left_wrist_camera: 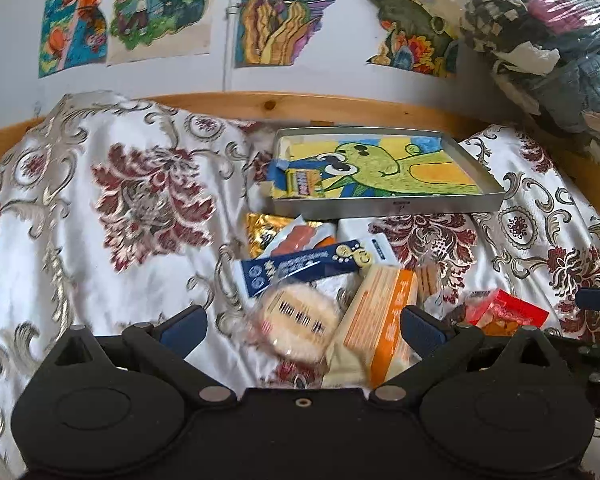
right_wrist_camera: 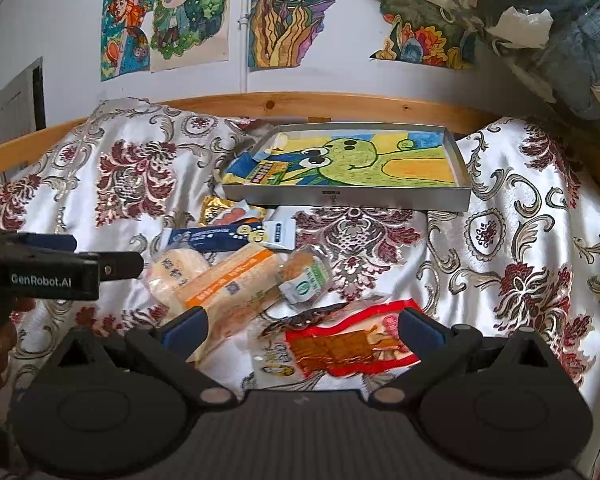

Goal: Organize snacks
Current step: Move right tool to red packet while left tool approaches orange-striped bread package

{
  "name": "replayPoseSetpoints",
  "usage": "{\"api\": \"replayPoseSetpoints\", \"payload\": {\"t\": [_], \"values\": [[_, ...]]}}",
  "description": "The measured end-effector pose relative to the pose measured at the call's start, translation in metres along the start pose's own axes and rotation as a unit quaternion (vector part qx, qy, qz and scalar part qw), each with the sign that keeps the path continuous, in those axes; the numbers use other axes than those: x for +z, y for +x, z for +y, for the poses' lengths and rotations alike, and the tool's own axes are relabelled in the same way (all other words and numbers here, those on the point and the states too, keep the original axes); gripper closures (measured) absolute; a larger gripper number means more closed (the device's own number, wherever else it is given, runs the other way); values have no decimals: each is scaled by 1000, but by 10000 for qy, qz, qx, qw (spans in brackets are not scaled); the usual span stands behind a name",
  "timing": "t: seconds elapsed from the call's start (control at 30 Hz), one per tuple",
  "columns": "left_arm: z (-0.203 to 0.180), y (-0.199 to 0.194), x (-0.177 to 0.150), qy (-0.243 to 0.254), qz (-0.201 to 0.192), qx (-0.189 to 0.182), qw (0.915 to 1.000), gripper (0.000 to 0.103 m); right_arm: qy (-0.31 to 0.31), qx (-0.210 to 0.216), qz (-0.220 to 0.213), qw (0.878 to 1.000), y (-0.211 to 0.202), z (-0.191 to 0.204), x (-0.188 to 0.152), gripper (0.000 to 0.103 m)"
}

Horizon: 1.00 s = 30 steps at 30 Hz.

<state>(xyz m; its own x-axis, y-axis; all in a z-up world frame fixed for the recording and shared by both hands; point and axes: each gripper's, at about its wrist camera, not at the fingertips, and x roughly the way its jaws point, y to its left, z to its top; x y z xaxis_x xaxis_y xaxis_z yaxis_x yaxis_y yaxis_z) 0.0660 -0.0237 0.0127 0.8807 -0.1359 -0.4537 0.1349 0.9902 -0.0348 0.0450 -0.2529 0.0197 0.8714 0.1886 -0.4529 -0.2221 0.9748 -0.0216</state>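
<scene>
Left wrist view: left gripper (left_wrist_camera: 302, 326) jaws spread, nothing between the pads, hovering over the snack heap (left_wrist_camera: 332, 280) on the patterned bedspread (left_wrist_camera: 100, 208).
Nearest snacks: round cracker pack (left_wrist_camera: 298, 320) at 6 o'clock of the heap, orange-striped pack (left_wrist_camera: 380, 320) just beside it.
Tray (left_wrist_camera: 388, 172): at 12 o'clock, one yellow packet (left_wrist_camera: 300, 185) inside, likely the place to sort into.
Right wrist view: right gripper (right_wrist_camera: 302, 326) jaws spread, straddling the red pouch (right_wrist_camera: 348, 344), probably its next pick.
</scene>
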Motion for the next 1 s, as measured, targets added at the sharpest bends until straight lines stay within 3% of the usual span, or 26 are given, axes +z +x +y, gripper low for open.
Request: {"api": "replayPoseSetpoints", "payload": {"t": [0.2, 0.37, 0.47, 0.57, 0.83, 1.0], "values": [[-11, 23, 11, 300, 78, -190, 9993, 1, 107, -38, 74, 9999, 10, -10, -1, 0], [-16, 42, 14, 376, 281, -462, 9978, 1, 379, 393, 13, 9985, 13, -20, -2, 0], [-18, 51, 15, 491, 366, -653, 9960, 1, 404, 575, 204, 9973, 19, -24, -1, 0], [-19, 60, 17, 606, 432, -853, 9936, 1, 383, 427, 417, 9975, 24, -27, -2, 0], [-23, 82, 17, 1036, 642, -1165, 9857, 1, 1277, 223, 826, 9881, 37, -57, -15, 0], [-28, 93, 15, 1121, 804, -1292, 9820, 1, 1678, 639, 1011, 9785, 52, -65, -25, 1]]}}
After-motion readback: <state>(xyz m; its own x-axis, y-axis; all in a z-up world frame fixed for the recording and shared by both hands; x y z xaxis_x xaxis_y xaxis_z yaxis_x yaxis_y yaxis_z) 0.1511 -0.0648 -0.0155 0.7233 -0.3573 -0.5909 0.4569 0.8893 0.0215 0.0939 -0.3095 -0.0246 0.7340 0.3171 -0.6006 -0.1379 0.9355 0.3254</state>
